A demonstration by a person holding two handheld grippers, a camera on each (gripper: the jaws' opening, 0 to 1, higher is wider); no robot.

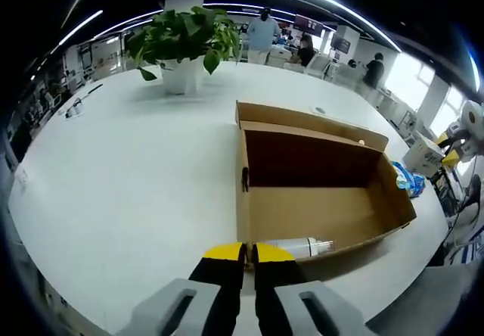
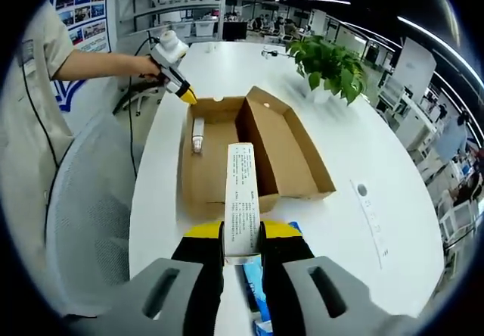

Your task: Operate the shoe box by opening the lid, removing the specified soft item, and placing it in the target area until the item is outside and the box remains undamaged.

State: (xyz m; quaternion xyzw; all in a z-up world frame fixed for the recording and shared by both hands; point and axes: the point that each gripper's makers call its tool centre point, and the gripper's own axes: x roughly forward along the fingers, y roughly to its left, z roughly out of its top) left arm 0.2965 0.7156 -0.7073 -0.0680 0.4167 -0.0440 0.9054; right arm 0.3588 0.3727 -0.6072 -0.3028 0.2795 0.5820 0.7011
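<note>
The brown shoe box (image 1: 318, 200) stands open on the white table, its lid (image 2: 283, 147) folded out to the side. A white bottle (image 1: 302, 247) lies inside against the near wall, the same bottle (image 2: 197, 133) at the far end in the right gripper view. My left gripper (image 1: 248, 254) is shut on the box's corner edge; a person's hand holds this left gripper (image 2: 181, 92) at the box's far end. My right gripper (image 2: 242, 238) is shut on a long white printed carton (image 2: 241, 196), held above the table beside the box. This right gripper (image 1: 457, 135) appears at the far right.
A blue packet (image 2: 254, 287) lies on the table under my right jaws, the same packet (image 1: 408, 178) beside the box. A potted plant (image 1: 181, 48) stands at the table's far side. A grey chair (image 2: 83, 215) and the person stand at the table edge (image 2: 136, 222).
</note>
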